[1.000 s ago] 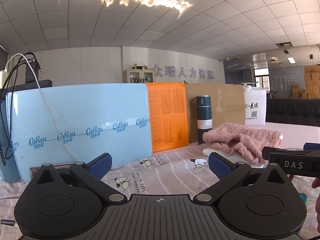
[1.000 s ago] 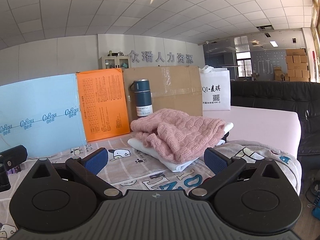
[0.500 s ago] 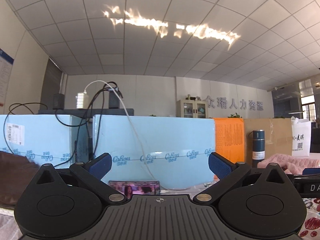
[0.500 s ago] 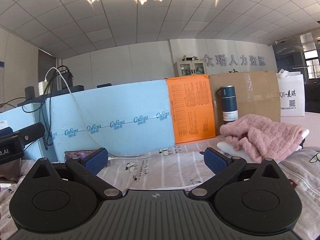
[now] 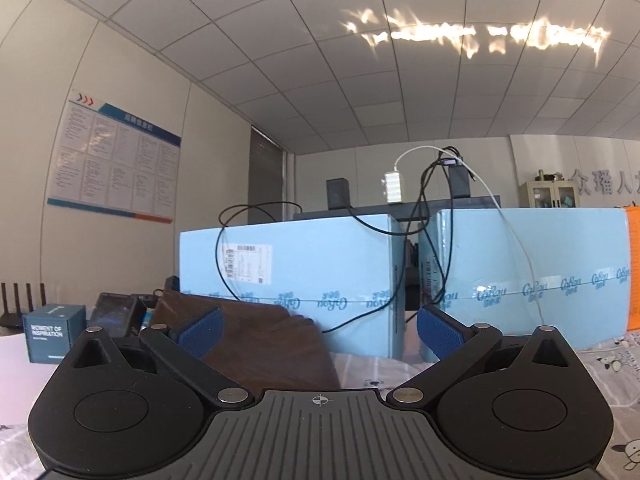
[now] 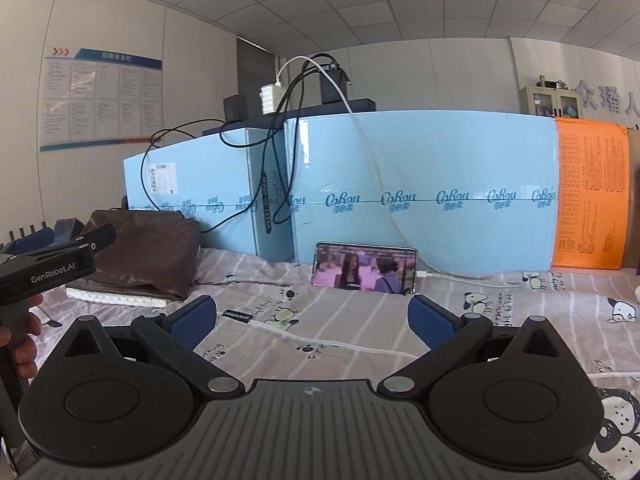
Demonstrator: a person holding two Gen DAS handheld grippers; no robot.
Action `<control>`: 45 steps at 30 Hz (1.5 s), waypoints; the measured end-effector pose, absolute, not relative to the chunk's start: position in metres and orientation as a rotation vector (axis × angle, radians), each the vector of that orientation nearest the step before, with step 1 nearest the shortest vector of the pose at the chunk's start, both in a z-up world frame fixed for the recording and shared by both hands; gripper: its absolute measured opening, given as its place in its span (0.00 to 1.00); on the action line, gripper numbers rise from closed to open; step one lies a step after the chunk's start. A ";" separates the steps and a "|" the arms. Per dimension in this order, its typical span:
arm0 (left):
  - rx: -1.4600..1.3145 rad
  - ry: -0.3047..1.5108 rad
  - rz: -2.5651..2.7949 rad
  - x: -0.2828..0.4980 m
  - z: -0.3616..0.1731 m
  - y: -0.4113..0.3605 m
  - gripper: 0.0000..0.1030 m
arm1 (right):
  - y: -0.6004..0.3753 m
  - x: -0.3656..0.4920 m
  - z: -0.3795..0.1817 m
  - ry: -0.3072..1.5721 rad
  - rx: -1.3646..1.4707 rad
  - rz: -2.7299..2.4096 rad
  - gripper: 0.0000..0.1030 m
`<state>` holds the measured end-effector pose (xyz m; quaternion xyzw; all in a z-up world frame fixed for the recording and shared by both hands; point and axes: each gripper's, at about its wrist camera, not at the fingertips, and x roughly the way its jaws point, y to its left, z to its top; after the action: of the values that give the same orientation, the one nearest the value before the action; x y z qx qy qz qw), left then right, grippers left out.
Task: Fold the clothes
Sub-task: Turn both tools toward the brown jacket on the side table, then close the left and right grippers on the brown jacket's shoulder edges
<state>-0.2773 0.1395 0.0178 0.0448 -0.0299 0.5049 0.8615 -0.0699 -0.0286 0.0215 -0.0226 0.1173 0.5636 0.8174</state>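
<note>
A folded dark brown garment [image 6: 148, 252] lies on a white folded one [image 6: 116, 299] at the left of the cartoon-print bedsheet [image 6: 500, 312]. In the left wrist view the brown garment [image 5: 264, 344] lies just beyond my left gripper [image 5: 318, 330], which is open and empty. My right gripper [image 6: 310, 320] is open too, over bare sheet, with nothing between its blue pads. The left gripper's body [image 6: 52, 264], held by a hand [image 6: 24, 340], shows at the left edge of the right wrist view, close to the brown pile.
Light blue boxes [image 6: 420, 188] and an orange panel [image 6: 588, 196] wall off the back. A phone [image 6: 364, 268] playing video leans on them, its white cable [image 6: 332, 340] crossing the sheet. A small teal box [image 5: 54, 336] and a router sit far left.
Both grippers have swung left; the pink sweater, flask and white bag have left both views, and the brown garment pile has come into sight. Both stay open.
</note>
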 end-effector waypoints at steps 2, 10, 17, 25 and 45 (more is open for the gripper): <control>0.110 -0.099 1.101 -0.293 0.025 0.148 1.00 | -0.017 -0.074 0.032 0.266 -0.037 1.284 1.00; 0.025 -0.253 1.204 -0.339 0.056 0.196 1.00 | 0.042 -0.078 0.093 0.326 0.142 1.489 1.00; -0.252 -0.226 1.200 -0.366 0.046 0.256 1.00 | 0.143 -0.092 0.099 0.365 0.118 1.583 1.00; -0.568 -0.294 1.150 -0.401 0.021 0.315 1.00 | 0.232 -0.050 0.040 0.629 0.174 1.618 1.00; -0.980 -0.245 0.881 -0.380 -0.053 0.373 1.00 | 0.348 -0.014 -0.043 1.050 0.430 1.689 1.00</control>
<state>-0.3803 0.3730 -0.0529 -0.4540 -0.1135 0.4084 0.7837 -0.0136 0.3484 -0.0430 0.1800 0.4390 0.7063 0.5255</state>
